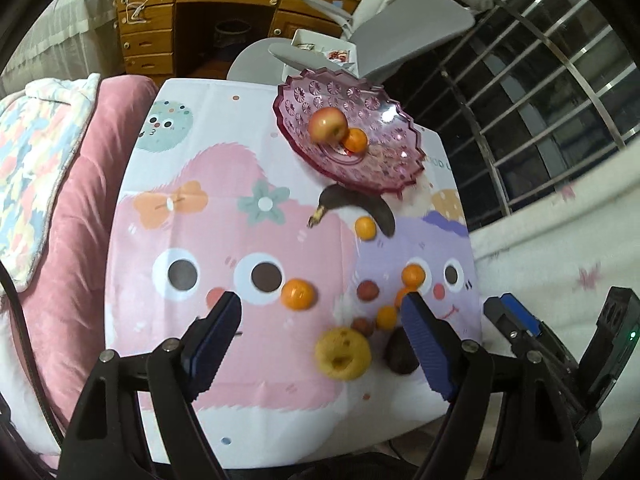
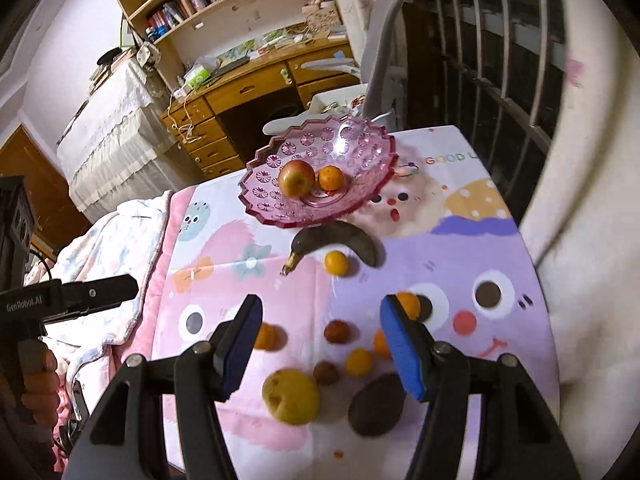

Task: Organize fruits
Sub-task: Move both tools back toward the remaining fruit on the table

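Fruit lay loose on the cartoon-print bench cloth (image 2: pixel 460 256), and both tools hung above it, tilted down, holding nothing. Left tool (image 1: pixel 320 312) stood wide apart; right tool (image 2: pixel 320 316) stood partly apart, also empty. Nearest sat a pitted yellow round fruit (image 2: pixel 291 396) beside a dark brown oval fruit (image 2: pixel 376 404): best taken one at a time, pads square across the middle. Beyond lay small orange tangerines (image 2: pixel 336 263), then a blackened banana (image 2: pixel 340 238). Farthest, the pink cut-glass dish (image 2: pixel 352 136) held a red-yellow apple (image 2: pixel 297 178) touching one tangerine.

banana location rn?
On the tablecloth, centre in both wrist views: the banana lies just in front of the pink dish, a small orange beside it.
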Motion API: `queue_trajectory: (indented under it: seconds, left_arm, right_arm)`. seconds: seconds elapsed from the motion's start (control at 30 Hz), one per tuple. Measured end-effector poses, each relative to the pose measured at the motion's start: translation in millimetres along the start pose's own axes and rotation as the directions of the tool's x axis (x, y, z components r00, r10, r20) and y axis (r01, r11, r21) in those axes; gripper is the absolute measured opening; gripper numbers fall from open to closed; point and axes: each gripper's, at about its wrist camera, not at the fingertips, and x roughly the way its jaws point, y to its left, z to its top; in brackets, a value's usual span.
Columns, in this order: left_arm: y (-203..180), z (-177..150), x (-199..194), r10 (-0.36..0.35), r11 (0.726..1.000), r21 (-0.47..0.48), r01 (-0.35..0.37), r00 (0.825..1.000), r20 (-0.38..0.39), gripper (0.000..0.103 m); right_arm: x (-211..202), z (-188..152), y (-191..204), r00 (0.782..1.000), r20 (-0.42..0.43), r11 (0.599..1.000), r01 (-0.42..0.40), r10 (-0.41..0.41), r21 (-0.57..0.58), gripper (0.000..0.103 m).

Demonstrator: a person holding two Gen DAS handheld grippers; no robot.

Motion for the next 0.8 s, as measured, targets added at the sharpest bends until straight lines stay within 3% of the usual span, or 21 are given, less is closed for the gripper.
queue_trajectory:
  seconds: [0.33, 0.8]
  left_arm:
    - [9, -62, -19, -0.024, 0.995, 0.098, 0.02, 0.999, 0.039, 0.08]
    - [-6, -94, 22, -0.011, 0.993, 0.114, 0.018, 0.998, -0.057, 0.081]
  right_arm:
    - [-40, -63, 4, 0.998, 0.04, 0.998, 0.048, -0.05, 0.042, 0.062]
    - [-29, -119, 2, 0.994, -0.02, 0.987, 0.102, -0.105, -0.121, 0.062]
